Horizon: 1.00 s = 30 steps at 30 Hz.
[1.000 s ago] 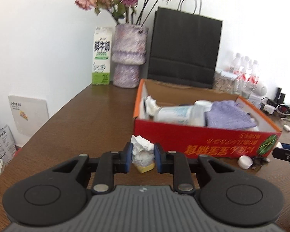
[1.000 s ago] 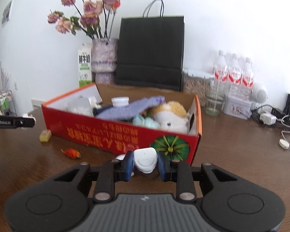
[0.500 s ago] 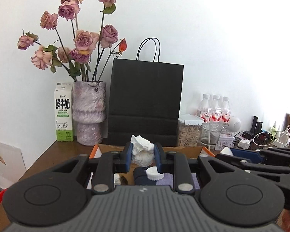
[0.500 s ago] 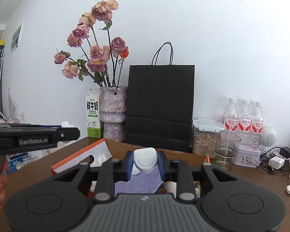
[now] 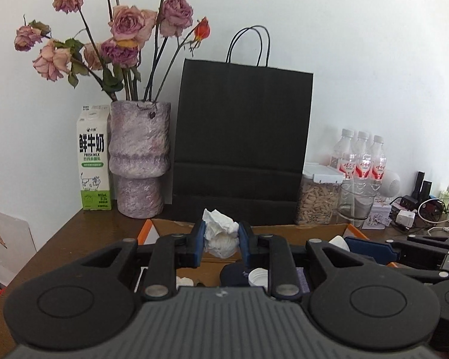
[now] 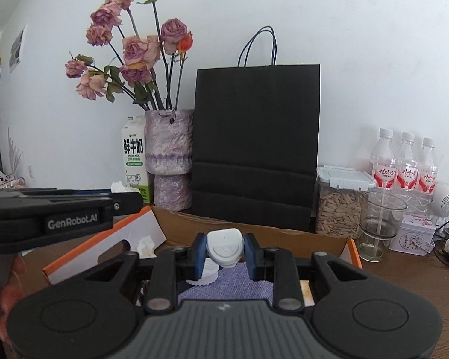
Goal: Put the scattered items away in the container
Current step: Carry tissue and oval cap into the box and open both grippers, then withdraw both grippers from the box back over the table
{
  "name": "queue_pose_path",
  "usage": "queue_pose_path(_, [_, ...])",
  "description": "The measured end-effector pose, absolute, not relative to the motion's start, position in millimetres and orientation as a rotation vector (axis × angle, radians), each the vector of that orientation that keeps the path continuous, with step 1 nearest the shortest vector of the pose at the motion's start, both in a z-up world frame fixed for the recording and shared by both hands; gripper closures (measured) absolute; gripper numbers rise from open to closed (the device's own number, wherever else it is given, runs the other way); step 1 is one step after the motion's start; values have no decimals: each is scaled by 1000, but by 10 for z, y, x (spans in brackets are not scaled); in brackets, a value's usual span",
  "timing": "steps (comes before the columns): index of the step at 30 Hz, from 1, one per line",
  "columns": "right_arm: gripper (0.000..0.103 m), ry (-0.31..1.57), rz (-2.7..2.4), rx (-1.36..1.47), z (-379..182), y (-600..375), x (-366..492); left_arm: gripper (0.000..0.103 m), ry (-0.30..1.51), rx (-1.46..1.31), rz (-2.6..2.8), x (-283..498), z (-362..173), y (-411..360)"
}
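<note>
My left gripper (image 5: 220, 237) is shut on a crumpled white tissue (image 5: 220, 233) and holds it above the open red-and-orange cardboard box (image 5: 284, 229). My right gripper (image 6: 224, 249) is shut on a small white plastic case (image 6: 225, 246) and holds it above the same box (image 6: 176, 224). Inside the box I see a purple knitted cloth (image 6: 233, 281), a white cap (image 5: 258, 276), a dark item (image 5: 235, 273) and a tissue (image 6: 146, 246). The left gripper's side shows in the right wrist view (image 6: 60, 209), and the right gripper's side shows in the left wrist view (image 5: 404, 252).
Behind the box stand a black paper bag (image 5: 242, 137), a purple vase of dried roses (image 5: 139, 158), a milk carton (image 5: 93, 157), a jar of seeds (image 5: 318, 199), a glass (image 5: 356, 206) and three water bottles (image 5: 360, 157). Cables and chargers (image 5: 419, 209) lie far right.
Both grippers rose from table level in front of the box to above its opening, each still holding its item. Over the last half second they have moved a little closer in.
</note>
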State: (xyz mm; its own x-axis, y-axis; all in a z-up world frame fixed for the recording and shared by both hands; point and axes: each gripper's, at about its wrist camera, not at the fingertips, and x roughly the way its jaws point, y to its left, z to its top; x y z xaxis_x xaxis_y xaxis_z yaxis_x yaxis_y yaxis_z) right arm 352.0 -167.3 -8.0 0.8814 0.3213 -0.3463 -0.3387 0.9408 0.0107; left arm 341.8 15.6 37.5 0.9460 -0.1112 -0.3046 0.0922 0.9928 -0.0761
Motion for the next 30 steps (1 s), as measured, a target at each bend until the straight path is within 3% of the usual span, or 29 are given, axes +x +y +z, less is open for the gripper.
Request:
queue_pose_path(10, [77, 419, 330, -64, -346, -1691, 3638, 79, 410, -10, -87, 3617, 77, 126])
queue_pose_path(13, [77, 417, 330, -63, -356, -1703, 3619, 76, 412, -2, -82, 3606, 79, 130])
queue_pose_path(14, [77, 412, 328, -58, -354, -1708, 3609, 70, 412, 1, -77, 3598, 77, 127])
queue_pose_path(16, [64, 409, 326, -51, -351, -1717, 3598, 45, 414, -3, -75, 3581, 76, 125])
queue_pose_path(17, [44, 402, 319, -48, -350, -1724, 3587, 22, 408, -9, -67, 3567, 78, 128])
queue_pose_path(18, [24, 394, 310, -51, -350, -1725, 3574, 11, 397, -9, -50, 3548, 78, 128])
queue_pose_path(20, [12, 379, 295, -63, -339, -1723, 3546, 4, 374, 7, -24, 3514, 92, 121])
queue_pose_path(21, [11, 377, 295, -68, -334, -1720, 3536, 0, 370, 10, -18, 3507, 96, 119])
queue_pose_path(24, [1, 377, 298, -67, -340, -1719, 3520, 0, 370, 2, -10, 3501, 90, 132])
queue_pose_path(30, [0, 390, 291, -75, -354, -1710, 3532, 0, 385, -7, -6, 3505, 53, 134])
